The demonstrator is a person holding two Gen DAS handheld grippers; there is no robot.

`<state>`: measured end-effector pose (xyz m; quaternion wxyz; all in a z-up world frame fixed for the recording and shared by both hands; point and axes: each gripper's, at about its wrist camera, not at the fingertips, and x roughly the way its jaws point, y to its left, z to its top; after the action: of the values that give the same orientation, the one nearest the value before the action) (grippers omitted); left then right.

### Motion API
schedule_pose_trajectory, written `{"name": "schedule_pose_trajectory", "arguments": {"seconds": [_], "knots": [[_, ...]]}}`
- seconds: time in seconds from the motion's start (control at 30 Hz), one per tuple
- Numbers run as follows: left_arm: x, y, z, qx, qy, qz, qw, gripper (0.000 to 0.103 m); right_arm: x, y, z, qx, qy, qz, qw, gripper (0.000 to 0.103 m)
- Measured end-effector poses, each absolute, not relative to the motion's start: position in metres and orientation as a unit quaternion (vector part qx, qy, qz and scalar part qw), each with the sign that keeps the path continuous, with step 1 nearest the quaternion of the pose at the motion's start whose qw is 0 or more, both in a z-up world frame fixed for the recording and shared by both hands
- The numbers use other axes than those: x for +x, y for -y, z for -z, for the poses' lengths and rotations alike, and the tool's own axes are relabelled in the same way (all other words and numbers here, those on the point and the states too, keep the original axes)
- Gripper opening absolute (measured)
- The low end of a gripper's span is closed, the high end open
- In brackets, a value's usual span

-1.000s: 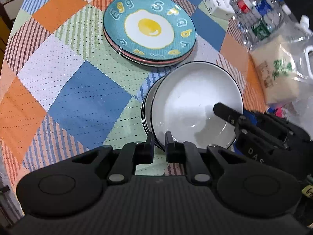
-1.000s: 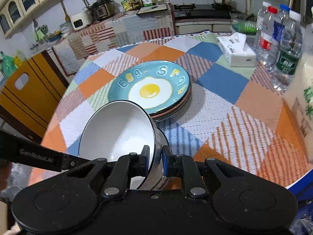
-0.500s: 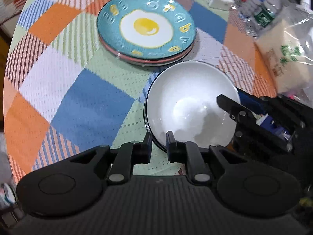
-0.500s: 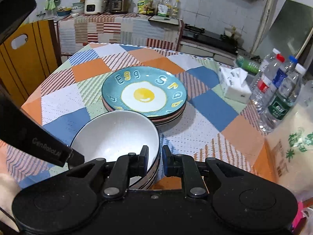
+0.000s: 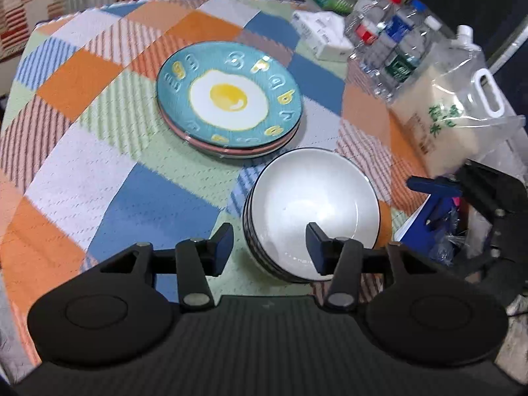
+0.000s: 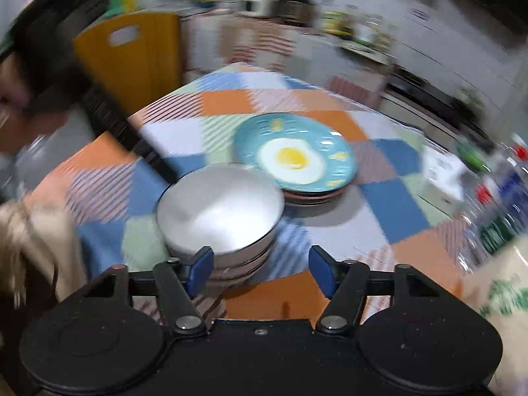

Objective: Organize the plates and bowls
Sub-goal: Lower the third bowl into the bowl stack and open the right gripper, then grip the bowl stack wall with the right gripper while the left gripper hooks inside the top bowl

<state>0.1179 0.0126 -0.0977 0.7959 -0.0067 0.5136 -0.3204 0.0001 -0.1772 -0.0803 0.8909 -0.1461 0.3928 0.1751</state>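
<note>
A stack of white bowls with dark rims (image 5: 313, 204) stands on the checked tablecloth (image 5: 99, 178), beside a stack of plates topped by a blue fried-egg plate (image 5: 229, 99). My left gripper (image 5: 270, 241) is open, its jaws straddling the near rim of the bowl stack without gripping it. My right gripper (image 6: 257, 269) is open and empty, just off the bowl stack (image 6: 219, 211) in the blurred right wrist view; the egg plate (image 6: 295, 155) lies behind. The right gripper also shows in the left wrist view (image 5: 439, 184) at the right of the bowls.
Several water bottles (image 5: 392, 46), a tissue box (image 5: 323, 36) and a clear bag of rice (image 5: 442, 112) stand along the table's right side. A yellow wooden chair (image 6: 132, 56) and a kitchen counter lie beyond the table. A person is at the left (image 6: 19, 82).
Both grippers have opened and let go of the top bowl, which now rests nested on the bowl stack. The right gripper has pulled back and is moving, so its view is blurred.
</note>
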Motion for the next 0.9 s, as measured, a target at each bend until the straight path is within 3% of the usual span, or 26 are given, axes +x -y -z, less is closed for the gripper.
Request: {"name": "schedule_pose_trajectory", "arguments": {"seconds": [0.13,0.3,0.33,0.4,0.6,0.9], "knots": [[0.119,-0.016,0.117,-0.026,-0.518,0.318,0.794,0.049,0.001,0.175,0.105,-0.199,-0.368,-0.204,0.885,0.075],[0.121,-0.023,0.132,-0.071,-0.530,0.320,0.782,0.053,0.002,0.171,0.125,-0.187,-0.384,-0.254,0.868,0.078],[0.122,-0.023,0.135,-0.078,-0.532,0.320,0.780,0.053,0.001,0.169,0.128,-0.192,-0.382,-0.261,0.865,0.081],[0.125,-0.024,0.142,-0.095,-0.540,0.321,0.772,0.054,0.002,0.163,0.138,-0.202,-0.377,-0.259,0.866,0.099],[0.132,-0.013,0.157,-0.103,-0.552,0.332,0.758,0.055,0.007,0.152,0.169,-0.236,-0.367,-0.250,0.864,0.099],[0.133,-0.012,0.174,-0.131,-0.545,0.315,0.766,0.051,0.036,0.154,0.193,-0.141,-0.358,-0.255,0.887,0.100]]}}
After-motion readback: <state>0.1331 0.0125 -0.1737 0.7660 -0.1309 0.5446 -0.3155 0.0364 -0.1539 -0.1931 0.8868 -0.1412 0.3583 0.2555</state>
